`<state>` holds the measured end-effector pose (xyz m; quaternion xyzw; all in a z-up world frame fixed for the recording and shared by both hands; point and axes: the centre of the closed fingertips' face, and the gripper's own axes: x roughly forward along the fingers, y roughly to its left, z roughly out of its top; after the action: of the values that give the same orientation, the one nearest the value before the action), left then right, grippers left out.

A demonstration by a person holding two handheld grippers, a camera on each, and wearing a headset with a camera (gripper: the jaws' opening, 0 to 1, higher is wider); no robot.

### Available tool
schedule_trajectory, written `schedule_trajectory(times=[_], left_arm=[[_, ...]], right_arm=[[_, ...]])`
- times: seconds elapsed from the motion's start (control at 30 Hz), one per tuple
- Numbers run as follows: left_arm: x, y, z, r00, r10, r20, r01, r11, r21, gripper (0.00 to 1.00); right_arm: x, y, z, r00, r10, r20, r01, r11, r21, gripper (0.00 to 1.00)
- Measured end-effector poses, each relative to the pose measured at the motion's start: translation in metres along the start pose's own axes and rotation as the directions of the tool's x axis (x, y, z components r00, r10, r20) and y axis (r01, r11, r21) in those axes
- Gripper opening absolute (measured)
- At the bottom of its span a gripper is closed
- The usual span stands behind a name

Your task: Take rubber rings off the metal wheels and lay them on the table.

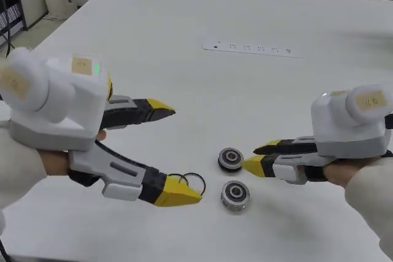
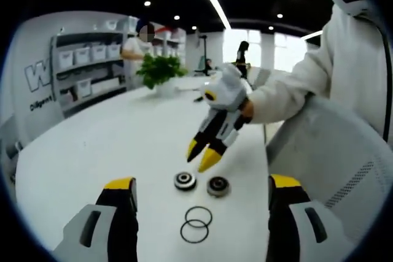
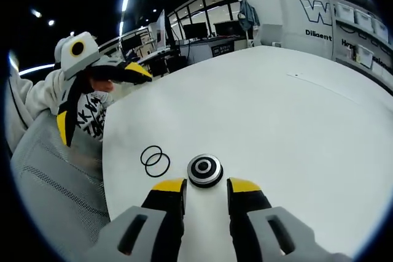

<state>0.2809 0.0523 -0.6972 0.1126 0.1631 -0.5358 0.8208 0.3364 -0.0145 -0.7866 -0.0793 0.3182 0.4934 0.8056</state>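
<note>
Your left claw (image 1: 184, 154) hovers spread wide over the rubber rings (image 1: 191, 182); your right claw (image 1: 255, 157), slightly parted and empty, points level at a metal wheel (image 1: 231, 159).

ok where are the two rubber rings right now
The rubber rings lie flat on the table, in the head view just left of the two metal wheels, beside the lower jaw tip of the left gripper.

The two thin black rubber rings (image 1: 194, 183) are partly hidden behind the yellow lower tip of the left claw (image 1: 184, 154). Far beyond the rings, small markings (image 1: 252, 48) on the white bench (image 1: 184, 35) blur unreadably.
</note>
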Motion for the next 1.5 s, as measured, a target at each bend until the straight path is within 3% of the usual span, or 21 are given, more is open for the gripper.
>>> schedule_trajectory(times=[0.17,0.33,0.6,0.9,1.03,1.17,1.27,1.5], left_arm=[[0.0,0.001,0.025,0.9989,-0.023,0.041,0.021,0.999,0.038,0.86],[0.006,0.013,0.041,0.9981,-0.021,0.057,0.017,0.997,0.074,0.84],[0.023,0.027,0.057,0.9967,-0.018,0.08,0.008,0.992,0.122,0.78],[0.045,0.03,0.065,0.9948,-0.043,0.092,0.029,0.989,0.145,0.73],[0.057,0.035,0.058,0.9968,-0.038,0.071,0.026,0.987,0.158,0.67],[0.071,0.037,0.044,0.999,-0.034,0.028,0.029,0.986,0.162,0.6],[0.078,0.036,0.036,0.9989,-0.042,0.02,0.039,0.987,0.154,0.56],[0.088,0.034,0.005,0.9989,-0.039,-0.027,0.043,0.99,0.135,0.49]], right_arm=[[0.0,-0.004,-0.001,1.0,0.005,0.004,-0.005,1.0,0.008,0.24],[0.0,-0.006,-0.002,1.0,0.004,0.006,-0.004,1.0,0.014,0.24],[0.003,-0.005,-0.003,0.9999,0.012,0.009,-0.013,1.0,0.009,0.26],[0.006,-0.005,-0.006,0.9998,0.02,0.005,-0.02,1.0,0.001,0.26],[0.008,-0.004,-0.008,0.9997,0.025,-0.001,-0.025,1.0,-0.007,0.26],[0.008,-0.004,-0.009,0.9996,0.026,-0.003,-0.026,1.0,-0.008,0.25],[0.009,-0.004,-0.009,0.9997,0.024,-0.003,-0.024,1.0,-0.008,0.25],[0.009,-0.003,-0.01,0.9997,0.025,-0.001,-0.025,1.0,0.001,0.25]])
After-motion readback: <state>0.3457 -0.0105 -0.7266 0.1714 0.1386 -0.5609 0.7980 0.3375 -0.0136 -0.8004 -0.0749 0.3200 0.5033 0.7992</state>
